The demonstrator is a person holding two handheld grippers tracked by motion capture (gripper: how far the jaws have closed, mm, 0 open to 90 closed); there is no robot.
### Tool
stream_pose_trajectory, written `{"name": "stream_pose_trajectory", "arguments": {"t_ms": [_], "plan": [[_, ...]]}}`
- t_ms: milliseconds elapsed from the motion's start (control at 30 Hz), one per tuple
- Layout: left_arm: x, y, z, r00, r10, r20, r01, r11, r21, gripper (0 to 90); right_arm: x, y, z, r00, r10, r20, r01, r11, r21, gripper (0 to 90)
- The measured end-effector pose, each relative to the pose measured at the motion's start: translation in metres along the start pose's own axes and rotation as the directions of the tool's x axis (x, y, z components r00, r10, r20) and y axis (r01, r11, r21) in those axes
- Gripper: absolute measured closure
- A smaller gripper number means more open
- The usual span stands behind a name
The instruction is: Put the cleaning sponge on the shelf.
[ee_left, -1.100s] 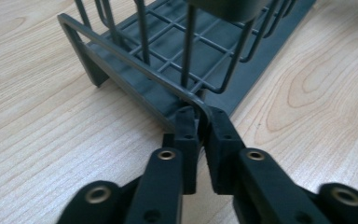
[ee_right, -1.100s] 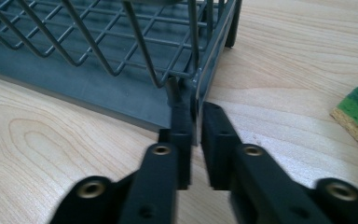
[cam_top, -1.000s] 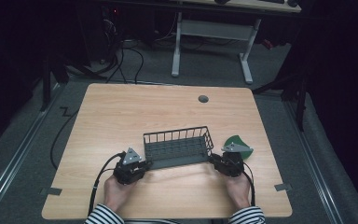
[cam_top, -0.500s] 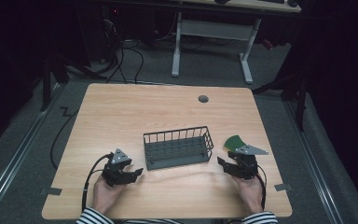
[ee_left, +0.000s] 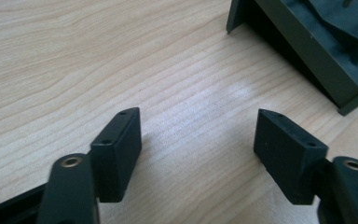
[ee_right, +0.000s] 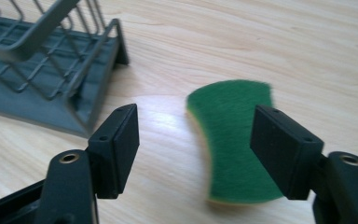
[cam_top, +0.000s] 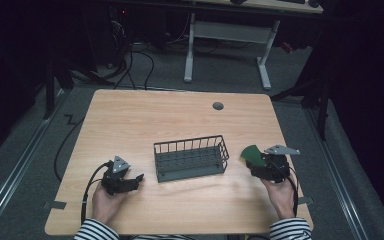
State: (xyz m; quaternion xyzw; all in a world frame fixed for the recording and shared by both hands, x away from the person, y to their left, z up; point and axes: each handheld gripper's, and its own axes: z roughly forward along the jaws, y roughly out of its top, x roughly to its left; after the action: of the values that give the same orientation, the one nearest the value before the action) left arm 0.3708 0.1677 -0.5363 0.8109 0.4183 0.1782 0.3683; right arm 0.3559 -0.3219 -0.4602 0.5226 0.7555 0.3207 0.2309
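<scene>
Here both tongs gape empty, the right tongs (ee_right: 196, 149) partly hiding the green sponge (ee_right: 235, 140) beside the frame-cropped basket (ee_right: 42, 70).

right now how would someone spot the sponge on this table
Start at the wooden table and find the grey wire basket near its middle. The sponge lies flat just to its right, ahead of the right claw, green-topped with a yellow underside.
</scene>
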Motion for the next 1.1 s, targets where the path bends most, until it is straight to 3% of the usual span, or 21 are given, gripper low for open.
{"name": "stream_pose_trajectory", "arguments": {"t_ms": [167, 333, 367, 500, 533, 567, 600, 733, 867, 933, 967, 1100], "plan": [[0.002, 0.001, 0.001, 0.9999, -0.009, -0.005, 0.009, 1.0, 0.0, 31.1, -0.019, 0.013, 0.001, 0.9997, 0.008, 0.022, -0.009, 0.998, 0.058, 28.5], [0.004, 0.001, 0.002, 0.9998, -0.018, -0.008, 0.018, 0.9998, -0.002, 31.0, -0.027, 0.02, 0.008, 0.9997, -0.01, 0.023, 0.007, 0.993, 0.12, 26.5], [0.003, 0.002, 0.002, 0.9998, -0.018, -0.011, 0.018, 0.9998, -0.003, 30.8, -0.029, 0.024, 0.017, 0.9999, -0.013, 0.006, 0.012, 0.983, 0.186, 24.3], [0.003, 0.002, 0.002, 0.9999, -0.013, -0.012, 0.013, 0.9999, 0.0, 30.4, -0.03, 0.028, 0.027, 0.9992, -0.039, 0.009, 0.036, 0.966, 0.256, 23.8], [0.003, 0.002, 0.002, 0.9998, -0.015, -0.01, 0.015, 0.9999, -0.001, 30.2, -0.031, 0.031, 0.033, 0.9986, -0.053, 0.002, 0.05, 0.953, 0.298, 21.1], [0.003, 0.002, 0.002, 0.9998, -0.016, -0.009, 0.016, 0.9999, -0.001, 30.2, -0.031, 0.031, 0.033, 0.9986, -0.053, 0.002, 0.05, 0.953, 0.298, 21.1], [0.003, 0.002, 0.002, 0.9998, -0.016, -0.008, 0.016, 0.9999, -0.001, 30.0, -0.032, 0.035, 0.038, 0.9974, -0.072, -0.001, 0.068, 0.941, 0.331, 19.9], [0.003, 0.002, 0.002, 0.9999, -0.016, -0.006, 0.016, 0.9999, -0.003, 29.7, -0.032, 0.039, 0.042, 0.9968, -0.08, -0.006, 0.077, 0.932, 0.353, 18.8], [0.003, 0.002, 0.002, 0.9999, -0.016, -0.005, 0.016, 0.9999, -0.003, 29.6, -0.032, 0.041, 0.052, 0.9947, -0.102, -0.017, 0.1, 0.913, 0.394, 16.5], [0.003, 0.002, 0.002, 0.9999, -0.013, -0.005, 0.013, 0.9999, -0.001, 29.5, -0.032, 0.041, 0.053, 0.9945, -0.104, -0.017, 0.102, 0.91, 0.402, 16.0], [0.003, 0.002, 0.002, 0.9999, -0.011, -0.007, 0.011, 0.9999, 0.002, 29.4, -0.033, 0.04, 0.058, 0.9934, -0.114, -0.011, 0.108, 0.901, 0.42, 15.2], [0.003, 0.002, 0.002, 0.9999, -0.007, -0.009, 0.007, 1.0, 0.0, 29.2, -0.034, 0.039, 0.062, 0.9933, -0.115, -0.014, 0.11, 0.898, 0.425, 15.1]]}}
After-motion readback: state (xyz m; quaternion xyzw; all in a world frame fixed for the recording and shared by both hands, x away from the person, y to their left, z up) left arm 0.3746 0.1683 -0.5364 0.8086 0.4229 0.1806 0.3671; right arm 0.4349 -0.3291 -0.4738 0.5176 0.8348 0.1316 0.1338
